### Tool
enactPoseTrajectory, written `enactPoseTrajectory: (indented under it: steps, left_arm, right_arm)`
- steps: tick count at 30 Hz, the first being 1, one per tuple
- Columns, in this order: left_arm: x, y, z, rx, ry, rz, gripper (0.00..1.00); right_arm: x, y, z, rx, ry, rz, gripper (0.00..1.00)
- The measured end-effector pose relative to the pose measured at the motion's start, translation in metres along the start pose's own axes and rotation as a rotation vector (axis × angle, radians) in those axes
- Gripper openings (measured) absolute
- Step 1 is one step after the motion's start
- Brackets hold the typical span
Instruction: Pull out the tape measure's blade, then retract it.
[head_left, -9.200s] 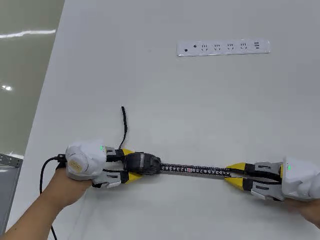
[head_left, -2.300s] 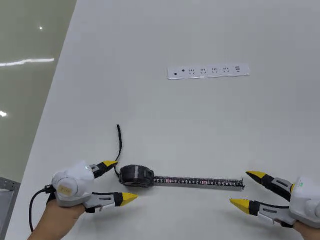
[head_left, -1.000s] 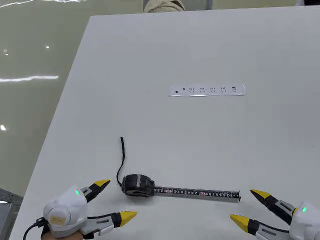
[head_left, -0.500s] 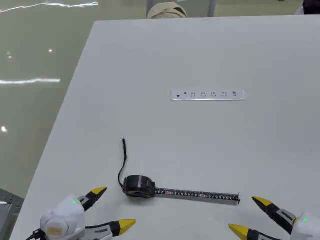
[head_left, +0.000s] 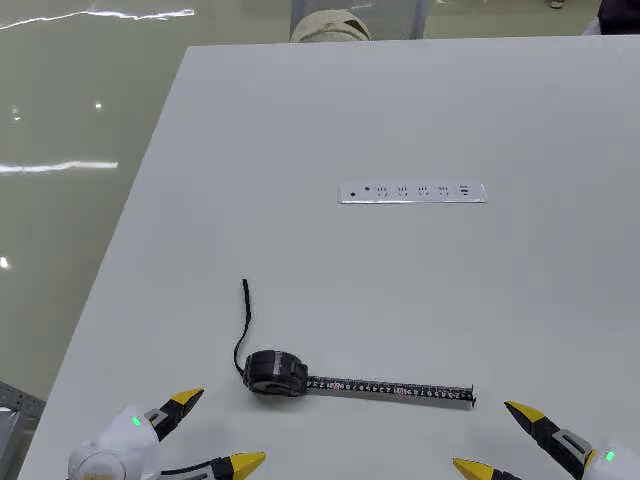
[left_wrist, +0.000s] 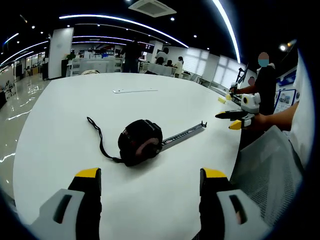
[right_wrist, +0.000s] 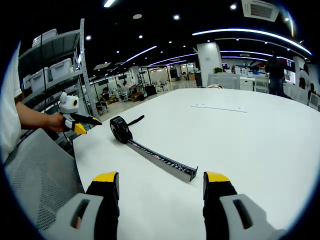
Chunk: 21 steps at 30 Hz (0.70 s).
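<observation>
Lying on the table (head_left: 400, 100) near its front edge: tape measure (head_left: 276, 372), blade (head_left: 390, 391) out flat, running right from it. Black strap (head_left: 243, 325) trails from it toward the far side. 2 grippers face each other along the blade, both clear of it. Left gripper (head_left: 218, 430) near the tape measure, jaws spread wide, empty. Right gripper (head_left: 494, 437) near the blade's tip, jaws also wide apart, empty. Power strip (head_left: 412, 193) further back, well apart.

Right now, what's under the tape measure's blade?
The blade lies flat on the white table, pulled out from the black case. The strip of table directly beneath is covered by it and cannot be seen.
</observation>
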<state>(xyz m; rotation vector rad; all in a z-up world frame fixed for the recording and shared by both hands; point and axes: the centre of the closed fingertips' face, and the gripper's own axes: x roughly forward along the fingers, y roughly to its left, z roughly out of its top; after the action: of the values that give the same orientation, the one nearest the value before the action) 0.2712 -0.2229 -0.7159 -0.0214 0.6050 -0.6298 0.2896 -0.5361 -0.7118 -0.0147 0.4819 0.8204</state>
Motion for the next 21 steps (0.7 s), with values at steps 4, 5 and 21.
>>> enactPoseTrajectory:
  steps: [4,5,21]
  left_arm:
    - [-0.004,-0.001,0.0,-0.013,-0.013,0.011,0.8]
    - [-0.005,0.0,0.0,-0.016,-0.014,0.013,0.8]
    - [-0.013,-0.005,-0.015,-0.042,-0.015,0.022,0.81]
  right_arm:
    - [-0.004,0.001,-0.001,0.005,-0.006,-0.011,0.69]
    - [-0.004,0.001,-0.001,0.006,-0.008,-0.012,0.69]
    - [-0.016,0.006,-0.007,0.014,-0.016,-0.02,0.7]
